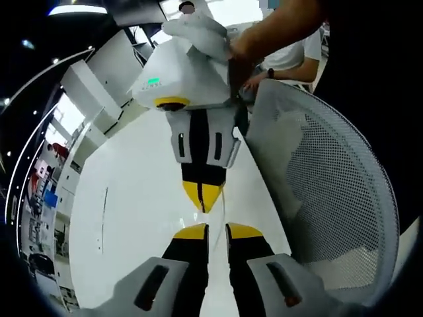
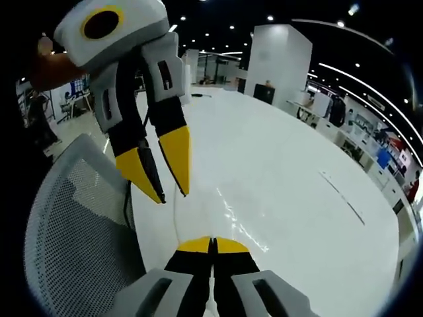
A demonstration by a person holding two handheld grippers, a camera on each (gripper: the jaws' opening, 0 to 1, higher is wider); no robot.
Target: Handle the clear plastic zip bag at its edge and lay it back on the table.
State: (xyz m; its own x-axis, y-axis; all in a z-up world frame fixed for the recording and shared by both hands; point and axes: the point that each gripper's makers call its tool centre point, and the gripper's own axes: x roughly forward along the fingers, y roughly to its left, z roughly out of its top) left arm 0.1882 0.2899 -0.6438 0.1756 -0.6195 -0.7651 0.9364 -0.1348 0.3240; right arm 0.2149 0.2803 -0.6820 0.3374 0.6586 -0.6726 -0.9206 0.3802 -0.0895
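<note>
The clear zip bag shows as faint glints and a thin curved edge on the white table, just ahead of my right gripper. That gripper's yellow tips are pressed together at the bag's near edge. My left gripper comes in from the upper left with its yellow tips apart, hovering just over the bag's left edge. In the left gripper view my left gripper stands open, facing the shut right gripper. A thin line of the bag runs between them over the table.
A grey mesh office chair stands against the table's edge. A gloved hand holds the right gripper. A thin dark line marks the table further out. Shelves and desks line the room behind.
</note>
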